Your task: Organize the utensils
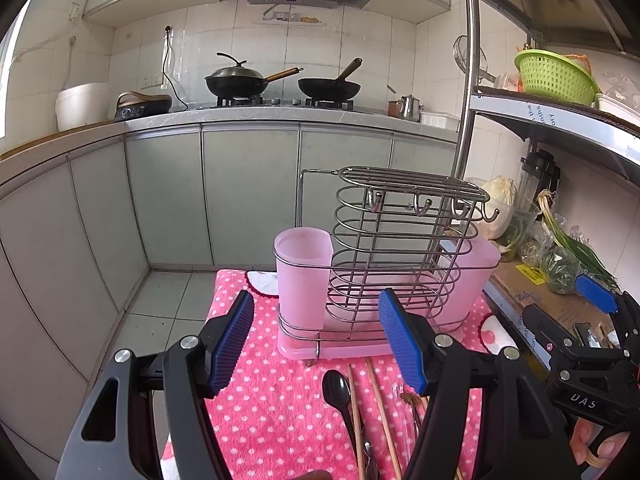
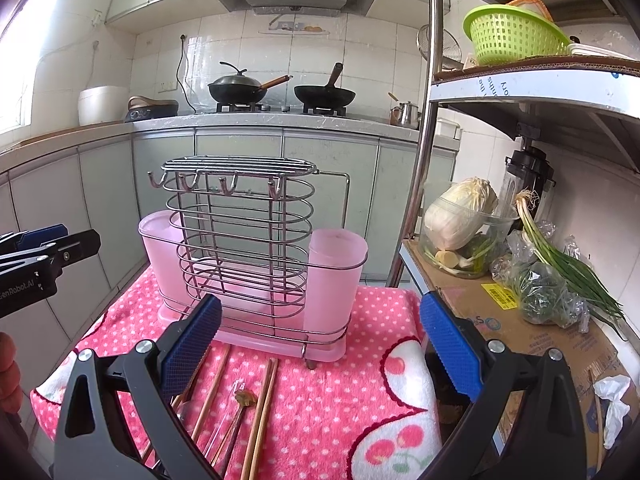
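Observation:
A wire utensil rack (image 1: 404,248) (image 2: 240,232) with pink plastic cups (image 1: 302,276) (image 2: 334,280) stands on a pink polka-dot towel (image 1: 272,400) (image 2: 340,380). In front of it lie a black spoon (image 1: 338,394), wooden chopsticks (image 1: 382,416) (image 2: 262,412) and a small brown-tipped utensil (image 2: 244,398). My left gripper (image 1: 316,344) is open and empty above the towel, just before the rack. My right gripper (image 2: 320,344) is open and empty above the chopsticks. Each gripper shows at the edge of the other's view.
A metal shelf unit (image 2: 520,80) stands to the right with cabbage (image 2: 460,212), green onions (image 2: 568,264), a cardboard sheet (image 2: 520,336) and a green basket (image 2: 512,36). Behind are counter cabinets (image 1: 248,192) and a stove with two black pans (image 1: 236,80).

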`<act>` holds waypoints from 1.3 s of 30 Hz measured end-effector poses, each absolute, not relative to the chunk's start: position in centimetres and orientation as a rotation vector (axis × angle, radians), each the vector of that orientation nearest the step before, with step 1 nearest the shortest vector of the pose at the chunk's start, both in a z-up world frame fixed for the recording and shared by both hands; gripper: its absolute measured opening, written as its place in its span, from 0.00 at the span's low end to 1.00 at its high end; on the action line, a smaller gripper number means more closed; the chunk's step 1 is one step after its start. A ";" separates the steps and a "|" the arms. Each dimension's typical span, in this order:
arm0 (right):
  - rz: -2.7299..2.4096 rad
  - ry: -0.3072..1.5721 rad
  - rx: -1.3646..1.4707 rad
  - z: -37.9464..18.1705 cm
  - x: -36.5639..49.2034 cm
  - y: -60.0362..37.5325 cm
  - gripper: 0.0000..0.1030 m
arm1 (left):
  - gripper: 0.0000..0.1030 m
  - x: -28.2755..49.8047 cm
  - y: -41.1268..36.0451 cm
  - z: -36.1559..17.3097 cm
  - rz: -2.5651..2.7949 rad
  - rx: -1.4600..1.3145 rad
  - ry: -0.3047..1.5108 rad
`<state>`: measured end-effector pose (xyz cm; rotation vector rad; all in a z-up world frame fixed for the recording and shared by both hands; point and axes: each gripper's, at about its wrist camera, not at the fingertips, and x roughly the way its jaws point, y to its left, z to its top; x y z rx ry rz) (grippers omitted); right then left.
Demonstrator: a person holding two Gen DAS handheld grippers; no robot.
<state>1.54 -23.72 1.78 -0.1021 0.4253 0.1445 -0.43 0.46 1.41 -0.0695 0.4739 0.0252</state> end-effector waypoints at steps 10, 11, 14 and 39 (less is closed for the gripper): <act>0.143 0.435 -0.100 1.3 1.9 -23.7 0.97 | 0.62 -0.1 0.6 1.0 0.025 -0.068 0.483; 0.142 0.433 -0.101 1.3 1.9 -23.7 0.97 | 0.62 0.0 0.6 1.0 0.025 -0.068 0.485; 0.140 0.438 -0.101 1.1 2.1 -23.8 0.97 | 0.62 0.1 0.6 0.8 0.025 -0.065 0.490; 0.235 0.809 0.075 -5.4 6.8 -26.7 0.58 | 0.20 5.5 1.7 -6.4 -0.168 -0.178 0.919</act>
